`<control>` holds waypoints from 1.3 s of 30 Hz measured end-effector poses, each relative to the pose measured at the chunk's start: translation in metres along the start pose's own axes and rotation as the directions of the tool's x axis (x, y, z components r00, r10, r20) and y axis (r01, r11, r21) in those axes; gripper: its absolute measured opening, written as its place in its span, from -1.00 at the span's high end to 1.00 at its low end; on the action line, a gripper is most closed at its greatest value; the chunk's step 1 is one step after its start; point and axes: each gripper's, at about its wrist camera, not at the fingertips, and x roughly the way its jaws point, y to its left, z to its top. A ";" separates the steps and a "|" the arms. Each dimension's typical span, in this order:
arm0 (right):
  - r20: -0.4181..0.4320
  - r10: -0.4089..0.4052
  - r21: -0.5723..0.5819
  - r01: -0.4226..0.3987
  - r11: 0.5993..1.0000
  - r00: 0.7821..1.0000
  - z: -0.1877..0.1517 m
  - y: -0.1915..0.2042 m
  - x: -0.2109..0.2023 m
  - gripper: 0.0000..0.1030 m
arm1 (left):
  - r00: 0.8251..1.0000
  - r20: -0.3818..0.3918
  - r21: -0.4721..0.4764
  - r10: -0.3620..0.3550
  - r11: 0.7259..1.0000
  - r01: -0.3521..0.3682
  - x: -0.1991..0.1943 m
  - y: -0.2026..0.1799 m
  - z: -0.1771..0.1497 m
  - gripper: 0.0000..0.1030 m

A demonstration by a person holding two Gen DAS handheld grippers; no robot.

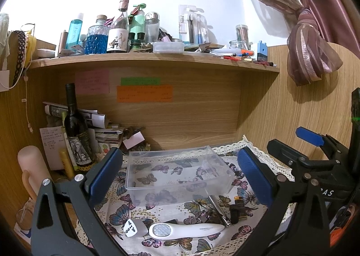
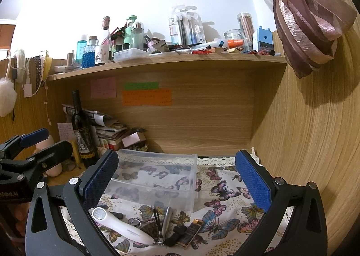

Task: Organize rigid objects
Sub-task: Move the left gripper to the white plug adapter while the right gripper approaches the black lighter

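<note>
Desk alcove, wood-grain, with cluttered shelf (image 1: 157, 60) well above both claws; not part of the job. Butterfly-print cloth (image 2: 225, 190) covers the work surface beneath both claws. Clear plastic bin (image 1: 177, 172), empty, open-topped, standing flat on the cloth: dead ahead of the left gripper (image 1: 180, 175), framed between its spread pads; ahead and left of centre for the right gripper (image 2: 177, 179). Both claws stand wide, holding nothing. Loose rigid items lie in a row on the cloth, nearer the claws than the bin, none yet inside it. White handheld device (image 1: 186, 230), longest item, lies flat and crosswise below the left claw's opening. Nail clipper (image 1: 219, 211), metal, lies angled just beyond the device's right end. White plug adapter (image 1: 132, 228), just beside the device's round head, toward the left pad. Black-and-gold lighter (image 2: 191, 233), lying below the right claw's opening, just beside a small black clip (image 2: 176, 235). Judged step: first pick, task barely begun. Handling note: take the white device across its narrow waist, pads square to its long axis, then lower it into the bin rather than dropping; the clipper and lighter are thin and flat, so pads must reach right down to the cloth.
</note>
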 end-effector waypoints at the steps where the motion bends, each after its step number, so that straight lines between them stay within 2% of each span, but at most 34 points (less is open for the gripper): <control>1: 0.000 0.000 0.000 0.000 1.000 1.000 0.000 0.000 0.000 -1.00 | 1.000 -0.001 -0.002 -0.001 1.000 0.001 0.000 0.001 0.000 -1.00; 13: 0.006 0.006 0.000 -0.006 1.000 1.000 -0.004 0.001 0.004 -1.00 | 1.000 -0.021 -0.021 -0.014 1.000 0.014 0.006 0.008 -0.004 -1.00; 18: -0.028 -0.003 -0.001 0.003 1.000 1.000 -0.010 -0.005 0.013 -1.00 | 0.998 -0.065 -0.029 0.013 0.999 -0.015 0.015 0.020 -0.014 -1.00; 23: -0.115 -0.049 -0.016 0.047 0.999 0.992 -0.027 -0.012 0.030 -1.00 | 0.989 -0.146 -0.049 0.025 0.998 -0.033 0.028 0.041 -0.029 -1.00; 26: -0.189 -0.063 -0.022 0.060 0.998 0.980 -0.039 -0.018 0.043 -1.00 | 0.978 -0.200 -0.057 0.062 0.996 -0.075 0.039 0.054 -0.043 -1.00; 31: -0.295 -0.086 -0.034 0.079 0.996 0.952 -0.061 -0.028 0.061 -1.00 | 0.947 -0.312 -0.089 0.075 0.990 -0.107 0.059 0.078 -0.071 -1.00; 32: -0.319 -0.095 -0.042 0.086 0.995 0.943 -0.068 -0.029 0.065 -1.00 | 0.940 -0.333 -0.096 0.074 0.989 -0.112 0.062 0.082 -0.077 -0.96; 33: -0.335 -0.101 -0.047 0.090 0.995 0.937 -0.070 -0.029 0.068 -0.99 | 0.931 -0.357 -0.103 0.074 0.988 -0.118 0.065 0.085 -0.082 -0.79; 35: -0.370 -0.107 -0.057 0.092 0.994 0.923 -0.079 -0.030 0.074 -0.99 | 0.911 -0.406 -0.113 0.067 0.986 -0.123 0.072 0.093 -0.091 -0.60; 39: -0.425 -0.109 -0.071 0.088 0.994 0.899 -0.090 -0.029 0.082 -0.82 | 0.883 -0.467 -0.167 0.038 0.977 -0.131 0.079 0.107 -0.106 -0.56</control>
